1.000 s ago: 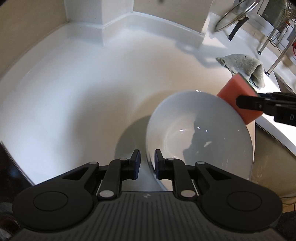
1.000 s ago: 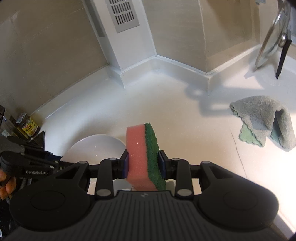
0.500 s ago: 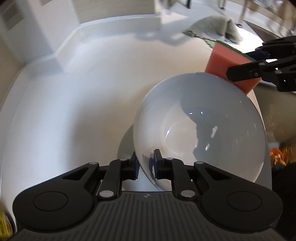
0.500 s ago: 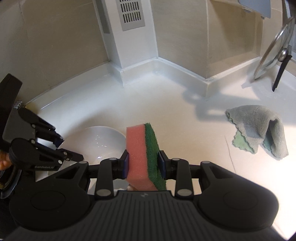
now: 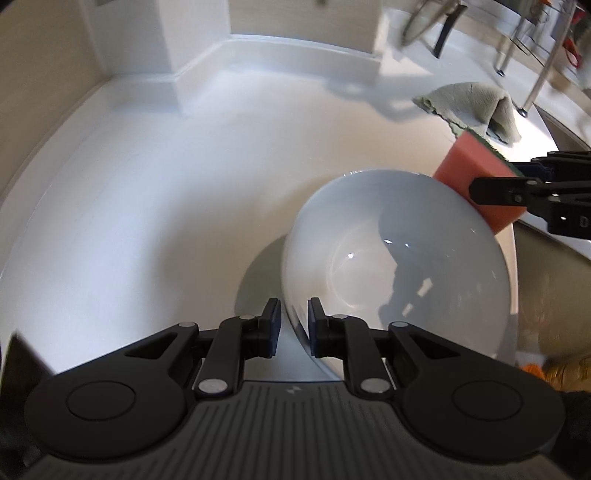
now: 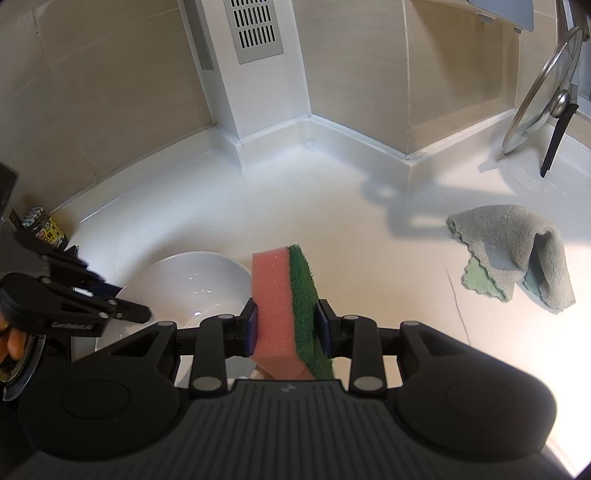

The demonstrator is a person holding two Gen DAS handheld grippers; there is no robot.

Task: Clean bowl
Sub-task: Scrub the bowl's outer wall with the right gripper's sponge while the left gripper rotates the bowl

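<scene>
My left gripper [image 5: 292, 321] is shut on the near rim of a white bowl [image 5: 399, 266], which is tilted above the white counter. The bowl [image 6: 184, 288] also shows at the lower left of the right wrist view, with the left gripper [image 6: 140, 314] on its rim. My right gripper [image 6: 286, 325] is shut on a pink sponge with a green scouring side [image 6: 284, 314], held upright just right of the bowl. In the left wrist view the sponge [image 5: 469, 173] sits at the bowl's far right rim, in the right gripper [image 5: 491, 184].
A crumpled grey cloth [image 6: 513, 251] lies on the white counter [image 6: 332, 221] to the right. A glass lid [image 6: 539, 99] leans at the back right wall. A small jar [image 6: 40, 229] stands far left. A tiled wall with a vent [image 6: 255, 29] stands behind.
The left gripper swung with the bowl, tipping it one way and back. The sponge stayed gripped beside the bowl's rim, and the right gripper rose slightly.
</scene>
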